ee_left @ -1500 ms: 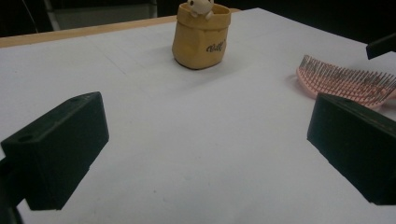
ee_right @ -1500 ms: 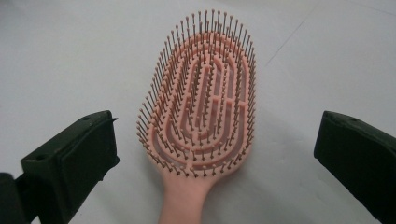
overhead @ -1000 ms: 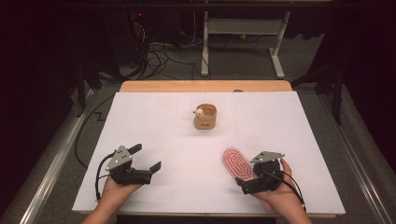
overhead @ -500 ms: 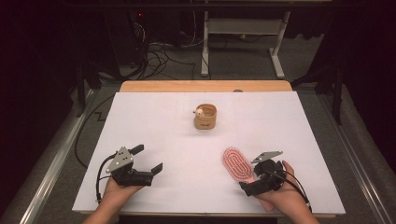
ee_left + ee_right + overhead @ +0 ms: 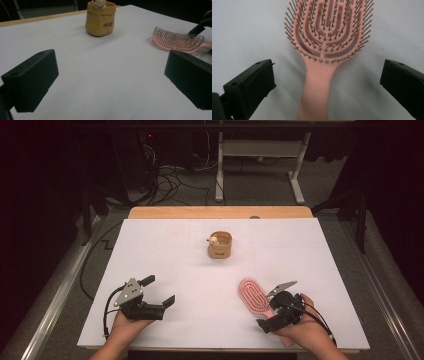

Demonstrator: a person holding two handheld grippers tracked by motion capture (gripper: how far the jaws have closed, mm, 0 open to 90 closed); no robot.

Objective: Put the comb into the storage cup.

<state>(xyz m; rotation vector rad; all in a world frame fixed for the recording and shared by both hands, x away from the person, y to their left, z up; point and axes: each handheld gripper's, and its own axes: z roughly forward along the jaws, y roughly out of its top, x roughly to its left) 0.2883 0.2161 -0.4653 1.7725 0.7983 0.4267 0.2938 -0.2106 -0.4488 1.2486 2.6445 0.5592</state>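
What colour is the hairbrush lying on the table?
Pink, the hairbrush body and handle alike; clearest in the right gripper view.

Both units black with blocky rectangular jaws; left gripper (image 5: 156, 291) carries a grey three-cornered plate (image 5: 130, 290) on top; right gripper (image 5: 274, 304) has one too; black cable trails from each; a small round hole in a jaw face; forearms bare, no sleeves visible.

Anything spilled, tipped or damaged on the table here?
Nothing stands out. The pink hairbrush lies flat, bristles up, between the open right tongs. The tan cup stands upright farther back. The left tongs are open over bare table.
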